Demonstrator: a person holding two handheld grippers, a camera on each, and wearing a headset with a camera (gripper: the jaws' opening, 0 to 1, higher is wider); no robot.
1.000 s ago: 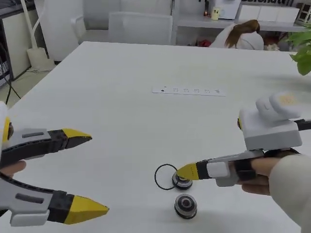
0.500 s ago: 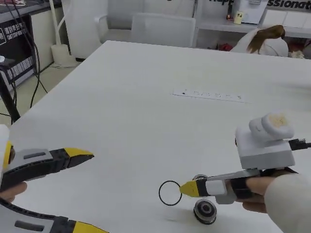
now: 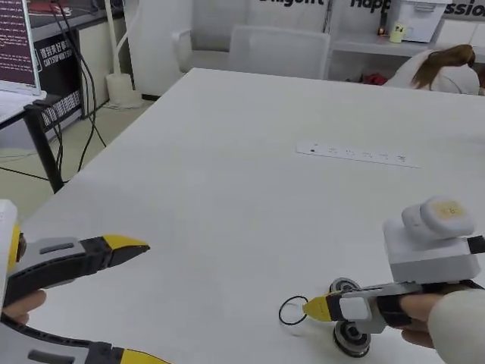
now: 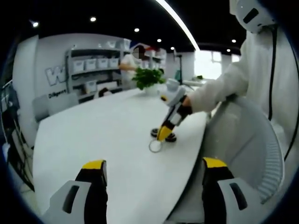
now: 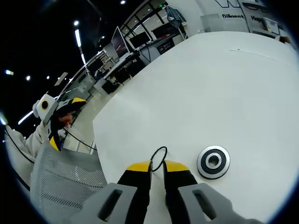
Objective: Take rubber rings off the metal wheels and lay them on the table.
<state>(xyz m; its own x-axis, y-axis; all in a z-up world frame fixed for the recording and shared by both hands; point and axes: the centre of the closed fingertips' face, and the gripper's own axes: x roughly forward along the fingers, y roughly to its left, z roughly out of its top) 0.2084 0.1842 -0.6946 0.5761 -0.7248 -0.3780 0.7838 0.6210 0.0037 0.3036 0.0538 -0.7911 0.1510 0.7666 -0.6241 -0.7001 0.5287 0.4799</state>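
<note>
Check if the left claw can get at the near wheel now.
Likely yes, but tight. The left claw is open with bare table up to the wheel; the right claw, shut on the ring, hangs right over it.

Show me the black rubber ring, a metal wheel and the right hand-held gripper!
rubber ring [image 3: 280, 312]: head view, on the left edge of the thin black loop.
metal wheel [image 5: 213, 162]: right gripper view, on its hub.
right hand-held gripper [image 5: 157, 165]: right gripper view, midway between its two yellow tips.
</note>
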